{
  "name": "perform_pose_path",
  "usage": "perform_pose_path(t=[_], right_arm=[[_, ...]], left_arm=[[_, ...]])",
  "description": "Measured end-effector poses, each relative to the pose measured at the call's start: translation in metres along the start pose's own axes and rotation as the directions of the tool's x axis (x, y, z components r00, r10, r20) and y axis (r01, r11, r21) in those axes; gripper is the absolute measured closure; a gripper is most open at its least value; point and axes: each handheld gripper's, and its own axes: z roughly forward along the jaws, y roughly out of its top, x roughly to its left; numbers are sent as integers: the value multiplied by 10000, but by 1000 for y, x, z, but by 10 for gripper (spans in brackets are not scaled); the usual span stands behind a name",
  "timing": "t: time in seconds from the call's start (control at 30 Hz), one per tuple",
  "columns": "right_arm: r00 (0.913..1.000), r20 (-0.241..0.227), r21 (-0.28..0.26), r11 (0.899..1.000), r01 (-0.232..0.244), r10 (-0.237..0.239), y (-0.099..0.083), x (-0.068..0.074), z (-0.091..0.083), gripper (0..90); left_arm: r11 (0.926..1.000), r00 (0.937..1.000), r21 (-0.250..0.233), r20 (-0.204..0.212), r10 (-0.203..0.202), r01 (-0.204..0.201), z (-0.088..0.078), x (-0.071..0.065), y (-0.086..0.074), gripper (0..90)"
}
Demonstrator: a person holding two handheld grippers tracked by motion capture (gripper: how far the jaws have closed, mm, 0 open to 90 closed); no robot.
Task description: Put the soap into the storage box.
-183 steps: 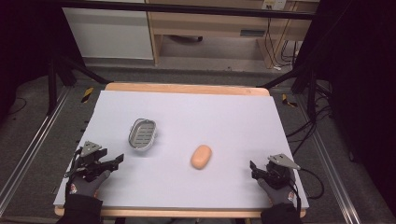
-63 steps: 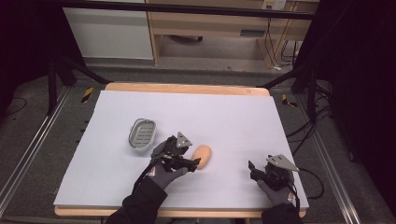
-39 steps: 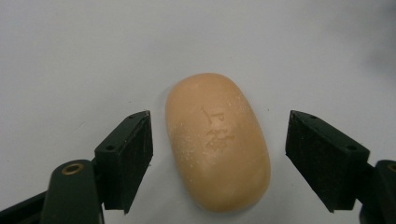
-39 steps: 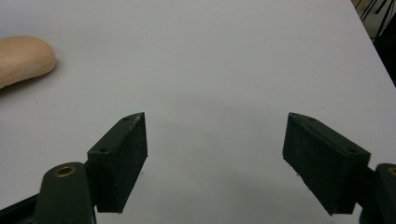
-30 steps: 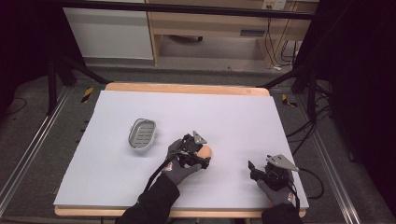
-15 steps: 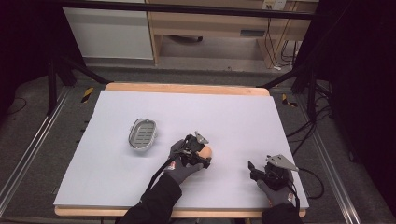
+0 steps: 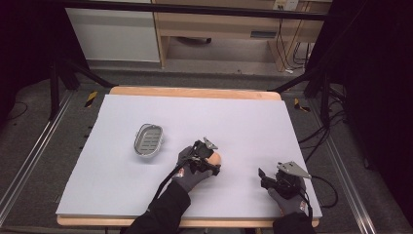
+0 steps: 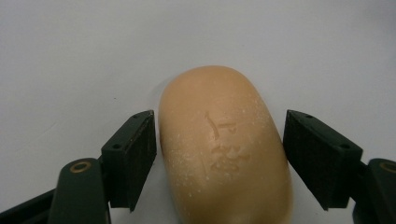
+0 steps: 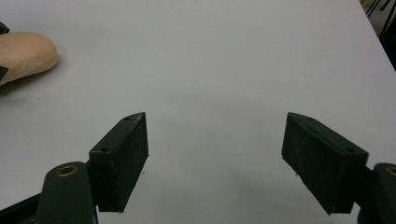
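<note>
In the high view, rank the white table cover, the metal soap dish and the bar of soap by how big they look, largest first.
1. White table cover, by far the largest.
2. Metal soap dish.
3. Bar of soap: it looks smallest, but the left gripper covers most of it, so its real extent is unsure.

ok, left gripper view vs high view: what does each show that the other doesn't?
Left gripper view alone: the mark stamped into the top of the soap bar with pale powdery specks on it, and the left gripper open, its jaws on either side of the bar with a gap at each side.

High view alone: the grey soap dish to the bar's left, the right gripper near the table's front right corner, and the wooden table edge.

Both: the soap bar, the left gripper, the white tabletop.
</note>
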Motion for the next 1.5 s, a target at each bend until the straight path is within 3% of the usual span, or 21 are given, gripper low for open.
perform_pose_path(t=[0.47, 0.8, 1.1, 1.5], right_arm=[[10000, -16, 15, 10000, -9, 9, 0, 0, 0, 226], [10000, -30, 27, 10000, 7, -7, 0, 0, 0, 226], [10000, -47, 42, 10000, 6, -6, 0, 0, 0, 226], [10000, -44, 28, 10000, 14, -14, 0, 0, 0, 225]], left_arm=[[9997, 10000, 260, 27, -51, 50, 7, 0, -3, 252], [9990, 9996, 452, -292, -12, 25, 7, -3, -1, 287], [9990, 9999, 442, -168, 42, -34, 6, -2, -1, 300], [10000, 10000, -65, 18, 7, -7, -16, 4, -2, 304]])
